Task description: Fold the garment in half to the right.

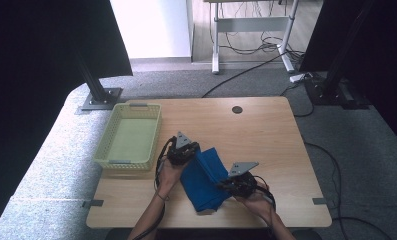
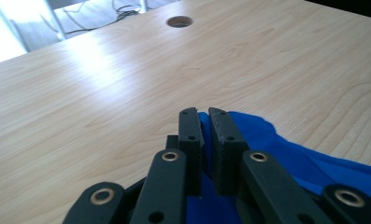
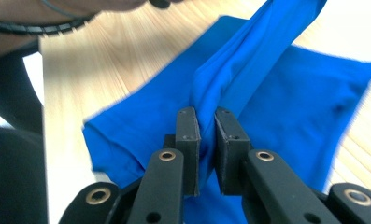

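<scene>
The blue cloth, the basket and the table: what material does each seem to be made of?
The blue cloth looks like soft matte knit fabric: it folds and bunches where the jaws pinch it. The pale yellow-green basket looks like moulded plastic, judging by its perforated lattice walls and even colour. The table shows light wood grain with a smooth, slightly glossy sheen; it may be laminate rather than solid wood.

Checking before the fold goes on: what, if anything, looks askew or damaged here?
Nothing looks damaged. The blue cloth lies bunched and crooked near the table's front edge, pinched by the left tool and right tool. The basket sits square.
</scene>
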A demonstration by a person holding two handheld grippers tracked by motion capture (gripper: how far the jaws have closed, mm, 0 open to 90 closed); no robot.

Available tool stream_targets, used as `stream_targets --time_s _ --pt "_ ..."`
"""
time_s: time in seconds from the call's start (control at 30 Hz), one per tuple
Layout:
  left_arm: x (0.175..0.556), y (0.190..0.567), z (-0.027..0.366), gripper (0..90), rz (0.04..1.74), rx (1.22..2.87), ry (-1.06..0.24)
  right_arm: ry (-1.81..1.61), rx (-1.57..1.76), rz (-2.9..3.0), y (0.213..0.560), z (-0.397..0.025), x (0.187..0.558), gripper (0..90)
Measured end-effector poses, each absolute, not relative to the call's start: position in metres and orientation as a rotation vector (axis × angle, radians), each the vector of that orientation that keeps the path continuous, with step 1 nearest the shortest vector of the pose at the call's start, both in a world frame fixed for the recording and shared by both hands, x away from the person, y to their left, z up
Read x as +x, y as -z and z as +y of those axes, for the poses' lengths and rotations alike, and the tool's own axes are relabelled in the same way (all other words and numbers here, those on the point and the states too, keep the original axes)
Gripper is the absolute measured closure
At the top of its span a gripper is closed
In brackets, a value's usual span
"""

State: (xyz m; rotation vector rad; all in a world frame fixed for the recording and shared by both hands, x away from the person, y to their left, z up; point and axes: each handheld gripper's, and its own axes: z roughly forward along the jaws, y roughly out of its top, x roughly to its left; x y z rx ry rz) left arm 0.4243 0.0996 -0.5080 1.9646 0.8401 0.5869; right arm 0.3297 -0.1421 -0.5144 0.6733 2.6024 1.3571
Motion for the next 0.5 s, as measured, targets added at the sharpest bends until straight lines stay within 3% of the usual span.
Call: stream_targets --time_s 0.3,0.5 --pt "0.439 0.544 0.087 82.5 0.851 2.064 -0.506 -1.141 0.713 2.696 0.536 -0.146 0.335 80.9" --pt "0.445 0.551 0.093 77.1 0.885 2.088 -0.479 -1.095 0.753 2.746 0.543 -0.147 0.337 80.9"
